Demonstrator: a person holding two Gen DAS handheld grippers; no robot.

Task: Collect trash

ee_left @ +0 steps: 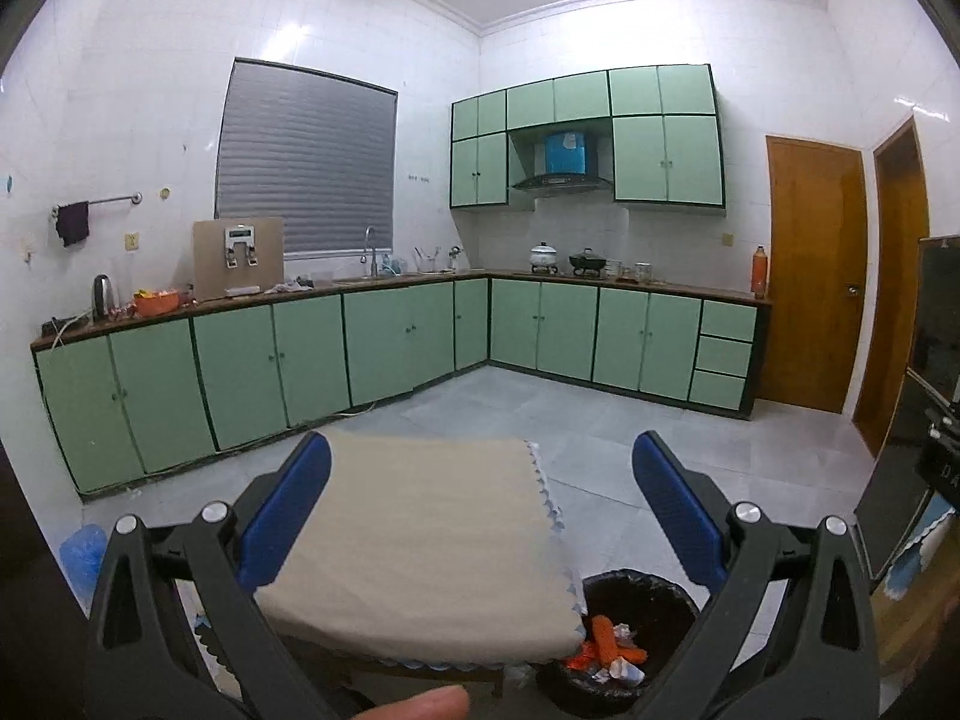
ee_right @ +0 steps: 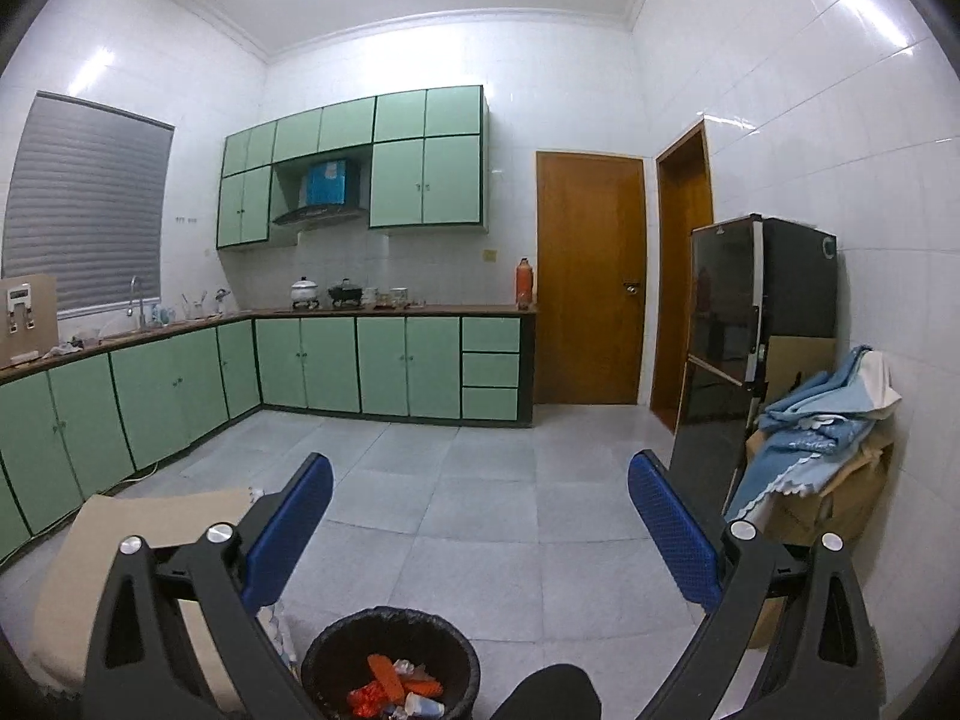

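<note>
Your left tongs [ee_left: 480, 474] are spread wide with nothing between the blue pads [ee_left: 297, 510], raised over the table [ee_left: 420, 540] with its beige cloth. Your right tongs [ee_right: 480, 492] are just as wide apart and empty, held above the grey floor [ee_right: 480, 480].

Take the black trash bin [ee_right: 390, 654] as your mark. It stands on the floor just beside the table's near corner, lined with a black bag, and the trash [ee_right: 390, 684] lies inside it: orange wrappers and some crumpled white pieces. From your left wrist view the bin [ee_left: 636, 630] sits low, under the right-hand pad; from your right wrist view it is directly below the tongs, between the two arms.

Well beyond the bin, green cabinets [ee_right: 384, 360] run along the far walls under a dark counter carrying pots [ee_right: 306, 291]. To the right of the bin a black fridge [ee_right: 756, 324] stands against the wall, with a cardboard box [ee_right: 822, 504] draped in blue cloth [ee_right: 804, 420] near it. A fingertip [ee_left: 420, 705] shows at the bottom edge of your left view.
</note>
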